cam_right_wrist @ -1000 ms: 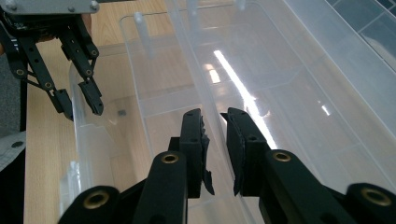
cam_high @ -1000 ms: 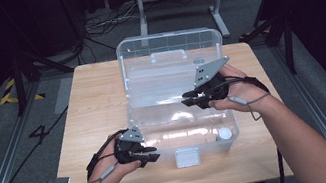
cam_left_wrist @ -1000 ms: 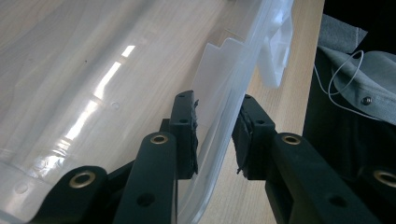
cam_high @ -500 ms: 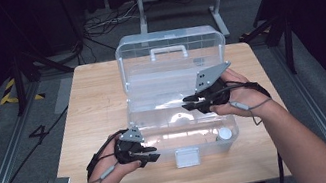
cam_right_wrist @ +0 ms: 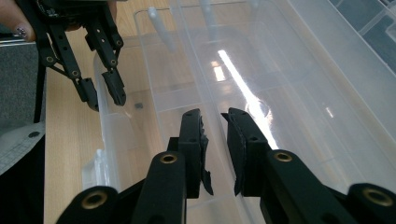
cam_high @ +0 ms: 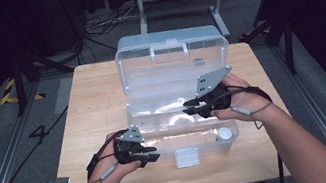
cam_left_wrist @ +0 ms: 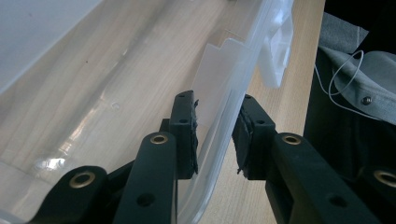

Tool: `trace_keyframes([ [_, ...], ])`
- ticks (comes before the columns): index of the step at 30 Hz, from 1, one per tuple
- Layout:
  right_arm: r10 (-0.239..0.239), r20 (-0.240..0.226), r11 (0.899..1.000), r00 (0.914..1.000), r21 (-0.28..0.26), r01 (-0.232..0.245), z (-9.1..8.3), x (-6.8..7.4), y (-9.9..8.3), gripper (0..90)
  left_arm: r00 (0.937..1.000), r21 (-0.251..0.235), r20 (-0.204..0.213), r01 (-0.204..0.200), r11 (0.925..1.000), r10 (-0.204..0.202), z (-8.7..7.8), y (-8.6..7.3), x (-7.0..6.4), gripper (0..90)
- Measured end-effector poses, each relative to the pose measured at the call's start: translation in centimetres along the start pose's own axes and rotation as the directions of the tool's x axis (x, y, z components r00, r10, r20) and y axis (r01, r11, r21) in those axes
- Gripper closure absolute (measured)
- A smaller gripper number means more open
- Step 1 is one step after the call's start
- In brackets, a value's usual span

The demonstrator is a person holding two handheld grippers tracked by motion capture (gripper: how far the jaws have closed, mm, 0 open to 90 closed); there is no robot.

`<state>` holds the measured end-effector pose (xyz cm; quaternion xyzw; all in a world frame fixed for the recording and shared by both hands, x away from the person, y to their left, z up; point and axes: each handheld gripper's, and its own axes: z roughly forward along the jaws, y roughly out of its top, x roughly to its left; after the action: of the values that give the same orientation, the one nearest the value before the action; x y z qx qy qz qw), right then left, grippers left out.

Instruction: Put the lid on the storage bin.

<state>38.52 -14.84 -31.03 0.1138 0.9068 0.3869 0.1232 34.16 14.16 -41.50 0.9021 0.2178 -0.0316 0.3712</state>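
Low at the front, left gripper [cam_high: 149,154] straddles clear box [cam_high: 176,76] wall.

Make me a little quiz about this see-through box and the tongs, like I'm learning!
1. True or false: the lid of the box stands open.
2. What do the left tongs straddle? A the handle, B the box's front wall, C a white cap.
3. Fill in: the box sits on a ___ table.

Key: 1 true. 2 B, with one pad on each side of the wall and a gap showing. 3 wooden.
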Motion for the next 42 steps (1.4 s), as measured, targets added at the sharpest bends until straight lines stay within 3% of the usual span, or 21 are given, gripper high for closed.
trace_keyframes([
  [30,-0.035,-0.041,0.998,0.9985,0.046,0.037,0.2,1.8,-0.6,74.0,1.0000,0.002,0.007,0.003,1.0000,-0.003,0.0,0.1,0.1,71.8],
  [42,-0.045,-0.040,0.998,0.9982,0.033,0.047,0.3,2.2,-0.9,68.4,1.0000,-0.001,0.001,-0.003,1.0000,0.003,0.0,0.0,0.0,71.5],
])
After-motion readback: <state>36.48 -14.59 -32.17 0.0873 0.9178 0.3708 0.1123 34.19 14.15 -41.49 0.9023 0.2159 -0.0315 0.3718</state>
